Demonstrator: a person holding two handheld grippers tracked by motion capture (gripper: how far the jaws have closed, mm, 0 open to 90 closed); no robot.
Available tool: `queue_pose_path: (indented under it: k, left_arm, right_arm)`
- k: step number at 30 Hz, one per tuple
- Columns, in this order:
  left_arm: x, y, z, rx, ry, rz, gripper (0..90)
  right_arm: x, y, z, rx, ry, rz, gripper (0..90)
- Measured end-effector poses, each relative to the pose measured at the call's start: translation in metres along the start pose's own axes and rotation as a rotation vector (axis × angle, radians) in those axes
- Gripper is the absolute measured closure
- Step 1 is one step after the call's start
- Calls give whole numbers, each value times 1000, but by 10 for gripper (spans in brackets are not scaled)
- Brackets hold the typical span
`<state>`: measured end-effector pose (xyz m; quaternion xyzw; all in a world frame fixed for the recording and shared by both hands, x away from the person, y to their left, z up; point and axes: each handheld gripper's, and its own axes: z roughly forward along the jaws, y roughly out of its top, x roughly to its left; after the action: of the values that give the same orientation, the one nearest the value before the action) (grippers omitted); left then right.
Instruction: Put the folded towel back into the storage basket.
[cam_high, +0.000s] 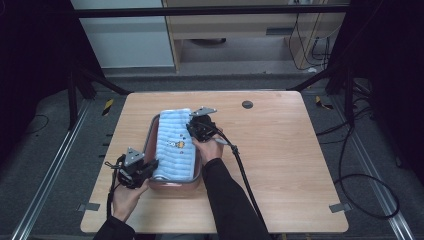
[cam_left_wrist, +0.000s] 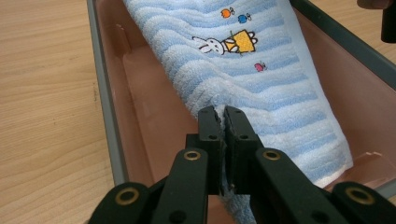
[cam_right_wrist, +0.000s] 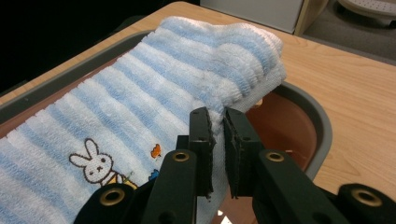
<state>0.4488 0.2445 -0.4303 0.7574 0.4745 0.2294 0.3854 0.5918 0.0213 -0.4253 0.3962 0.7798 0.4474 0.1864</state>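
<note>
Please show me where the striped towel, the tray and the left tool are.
striped towel (cam_high: 172, 145), high view, middle of the cloth.
tray (cam_left_wrist: 105, 105), left gripper view, grey rim.
left tool (cam_left_wrist: 223, 122), left gripper view, between its fingertips.

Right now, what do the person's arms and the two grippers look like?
Both arms wear dark, long sleeves. The left gripper and right gripper are black, each with a grey three-cornered plate on top. In the gripper views, each has two flat black jaws on linked black bars with brass-coloured rivets. A black cable trails from the right gripper across the table; another loops from the left.
</note>
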Motion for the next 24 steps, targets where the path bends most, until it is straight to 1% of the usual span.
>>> queue_pose_path:
  k: [3, 6, 9, 10, 12, 13, 15, 18, 21, 24]
  left_arm:
    - [1, -2, 1, 11, 3, -7, 860]
    - [2, -2, 2, 21, 4, -10, 857]
    - [2, -2, 3, 29, 4, -13, 845]
    - [2, -2, 3, 28, 7, -15, 828]
    - [4, -2, 2, 20, 23, -21, 745]
    - [5, -2, 1, 16, 28, -21, 731]
    - [7, -1, -1, -3, 35, -26, 709]
    - [8, 1, -6, -25, 40, -28, 693]
    - [7, 3, -10, -47, 44, -24, 679]
    - [7, 4, -14, -67, 43, -19, 663]
  right_arm:
    - [1, -3, 3, 25, -5, -7, 817]
    - [1, -6, 5, 41, -6, -4, 811]
    - [1, -8, 6, 53, -11, -13, 798]
    - [0, -8, 6, 57, -13, -17, 785]
    - [0, -9, 6, 58, -20, -18, 731]
    - [-1, -9, 5, 56, -29, -22, 706]
    - [-2, -10, 3, 43, -35, -19, 666]
    - [-5, -8, -2, 14, -37, -14, 639]
    - [-6, -4, -11, -22, -38, -6, 606]
    - [-9, 0, -21, -59, -40, -7, 547]
